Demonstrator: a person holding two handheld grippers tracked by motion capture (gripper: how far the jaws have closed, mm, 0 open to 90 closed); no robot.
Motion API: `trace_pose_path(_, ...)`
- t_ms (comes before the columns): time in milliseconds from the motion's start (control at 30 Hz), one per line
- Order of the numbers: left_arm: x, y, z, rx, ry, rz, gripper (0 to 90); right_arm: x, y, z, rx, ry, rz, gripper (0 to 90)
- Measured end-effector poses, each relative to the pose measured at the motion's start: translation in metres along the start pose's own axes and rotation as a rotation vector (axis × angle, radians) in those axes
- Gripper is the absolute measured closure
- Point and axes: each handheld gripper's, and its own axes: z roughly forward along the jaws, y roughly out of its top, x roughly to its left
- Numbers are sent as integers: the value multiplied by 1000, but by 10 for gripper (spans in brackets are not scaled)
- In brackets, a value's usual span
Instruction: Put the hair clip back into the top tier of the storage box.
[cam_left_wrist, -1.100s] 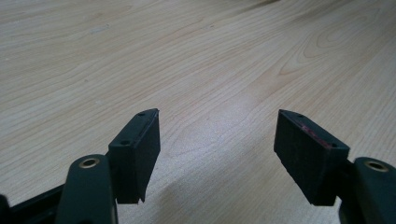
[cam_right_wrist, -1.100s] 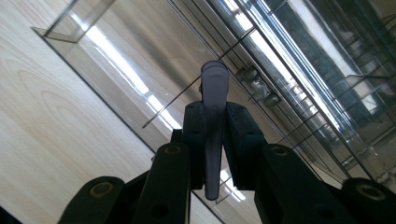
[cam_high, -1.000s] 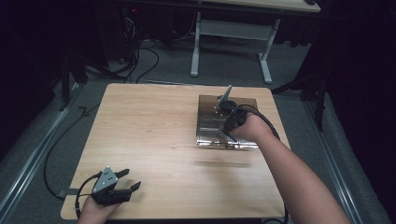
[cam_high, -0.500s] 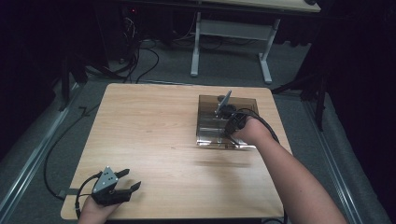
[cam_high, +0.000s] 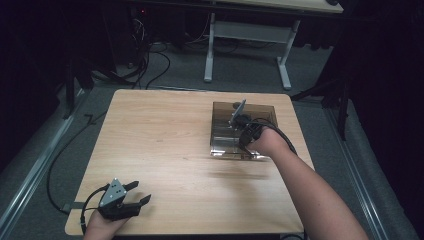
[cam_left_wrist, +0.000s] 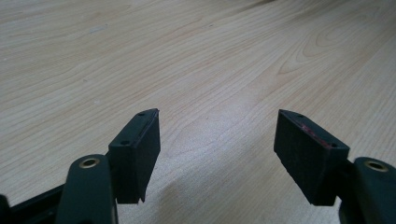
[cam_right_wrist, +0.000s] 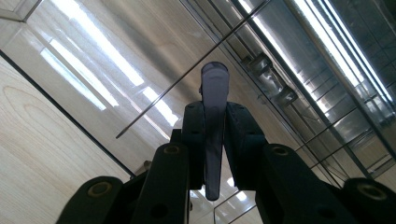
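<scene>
While the left gripper (cam_high: 134, 193) gapes wide, the right gripper (cam_right_wrist: 215, 122) pinches one purple utensil (cam_right_wrist: 214, 107) over one clear organizer (cam_high: 224, 145).

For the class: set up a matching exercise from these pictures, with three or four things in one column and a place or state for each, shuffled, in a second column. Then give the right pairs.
Things:
1. left gripper
2. right gripper
3. clear box
4. flat grey piece

States or places:
A. stands on the table's far right part
B. jaws spread, nothing between them
C. clamped between two jaws
D. jaws closed, over the box

Pairs: 1-B, 2-D, 3-A, 4-C
</scene>
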Motion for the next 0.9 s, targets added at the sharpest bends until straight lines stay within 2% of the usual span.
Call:
trace_pose_path(200, 0, 0, 0, 2, 1, 2, 320, 1, 0, -2, 0, 6, 17, 725)
trace_pose_path(267, 0, 0, 0, 4, -1, 1, 320, 0, -1, -4, -11, 4, 11, 718)
trace_pose_path(300, 0, 0, 0, 5, -1, 2, 319, 1, -2, -7, -11, 8, 31, 716)
trace_pose_path(433, 0, 0, 0, 2, 0, 2, 320, 1, -5, -14, -22, 11, 38, 712)
trace_pose_path(633, 0, 0, 0, 4, 1, 4, 320, 3, -11, -22, -16, 21, 47, 729)
trace_pose_path(700, 0, 0, 0, 3, 0, 2, 319, 6, -16, -27, -8, 25, 70, 744)
trace_pose_path(867, 0, 0, 0, 6, 2, 3, 320, 10, -25, -34, -17, 23, 58, 785)
trace_pose_path(900, 0, 0, 0, 6, 2, 3, 320, 12, -27, -36, -17, 26, 73, 791)
